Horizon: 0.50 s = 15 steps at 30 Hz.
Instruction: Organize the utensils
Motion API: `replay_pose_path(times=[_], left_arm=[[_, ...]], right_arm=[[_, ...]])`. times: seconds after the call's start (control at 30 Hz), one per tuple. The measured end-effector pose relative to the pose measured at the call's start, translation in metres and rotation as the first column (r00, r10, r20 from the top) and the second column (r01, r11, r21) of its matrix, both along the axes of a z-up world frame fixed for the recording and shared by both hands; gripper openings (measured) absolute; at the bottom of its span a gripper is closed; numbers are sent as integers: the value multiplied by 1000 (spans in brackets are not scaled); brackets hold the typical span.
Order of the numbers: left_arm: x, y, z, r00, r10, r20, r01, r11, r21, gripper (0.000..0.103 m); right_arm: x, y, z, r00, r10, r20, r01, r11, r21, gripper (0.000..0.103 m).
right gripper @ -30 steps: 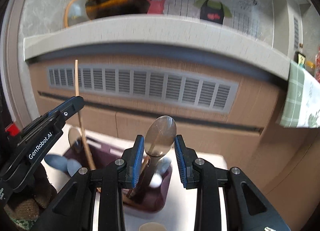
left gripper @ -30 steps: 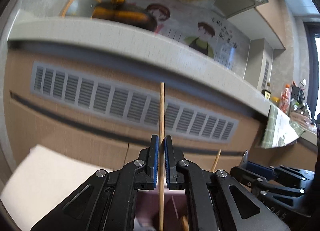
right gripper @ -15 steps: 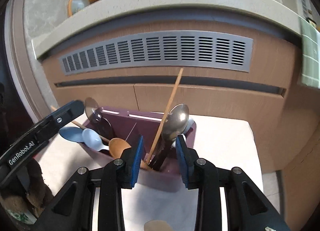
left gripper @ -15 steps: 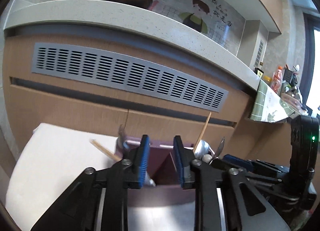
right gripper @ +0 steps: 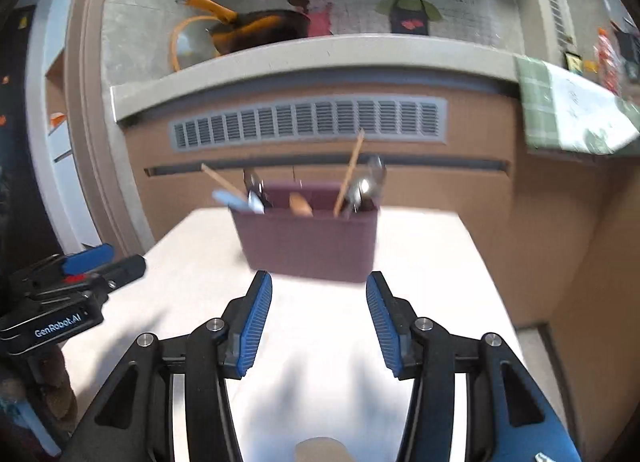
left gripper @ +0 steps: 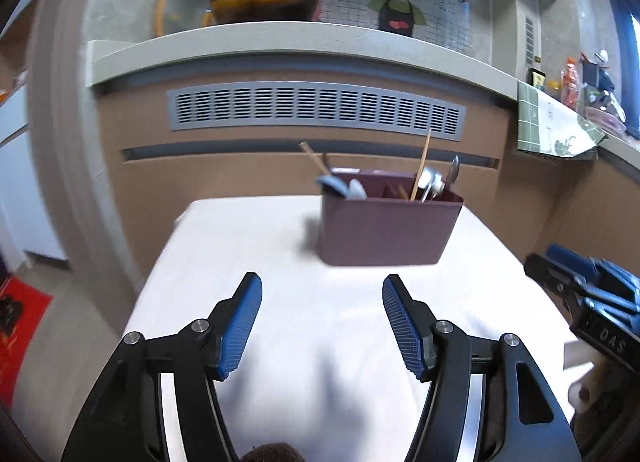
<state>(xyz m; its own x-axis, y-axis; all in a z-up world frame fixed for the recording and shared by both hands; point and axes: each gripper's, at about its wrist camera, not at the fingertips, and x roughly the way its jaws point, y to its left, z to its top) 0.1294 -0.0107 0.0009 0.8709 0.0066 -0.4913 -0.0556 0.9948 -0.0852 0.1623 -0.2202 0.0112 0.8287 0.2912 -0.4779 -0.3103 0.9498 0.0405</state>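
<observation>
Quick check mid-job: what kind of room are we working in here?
Most likely a home kitchen: a frying pan sits on the counter ledge, a cloth hangs over its edge, and a utensil caddy stands on the white table.

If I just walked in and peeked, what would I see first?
Probably the purple box standing on the white table, stuffed with spoons and a tall chopstick. Up close, two claws with blue pads, left claw and right claw, are opening with nothing in them. An orange pan sits high on the counter.

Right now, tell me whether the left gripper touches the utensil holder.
Apart. The left wrist view shows bare tabletop between the opening left gripper and the utensil holder.
</observation>
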Motion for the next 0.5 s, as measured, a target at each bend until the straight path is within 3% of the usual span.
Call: replay_pose_path(times=[0.13,0.23,0.5], left_arm=[[-26,1,1,1000,26,5,-26,1000,5,63],[-38,0,3,999,33,10,-34,999,22,63],[-50,0,2,1000,29,-8,-29,999,37,63]], right_arm=[[-28,-3,-9,999,-14,-41,15,1000,13,46],[-45,1,-10,999,-32,-13,31,999,-40,46],[-55,4,-4,1000,-18,5,18,998,-52,46]])
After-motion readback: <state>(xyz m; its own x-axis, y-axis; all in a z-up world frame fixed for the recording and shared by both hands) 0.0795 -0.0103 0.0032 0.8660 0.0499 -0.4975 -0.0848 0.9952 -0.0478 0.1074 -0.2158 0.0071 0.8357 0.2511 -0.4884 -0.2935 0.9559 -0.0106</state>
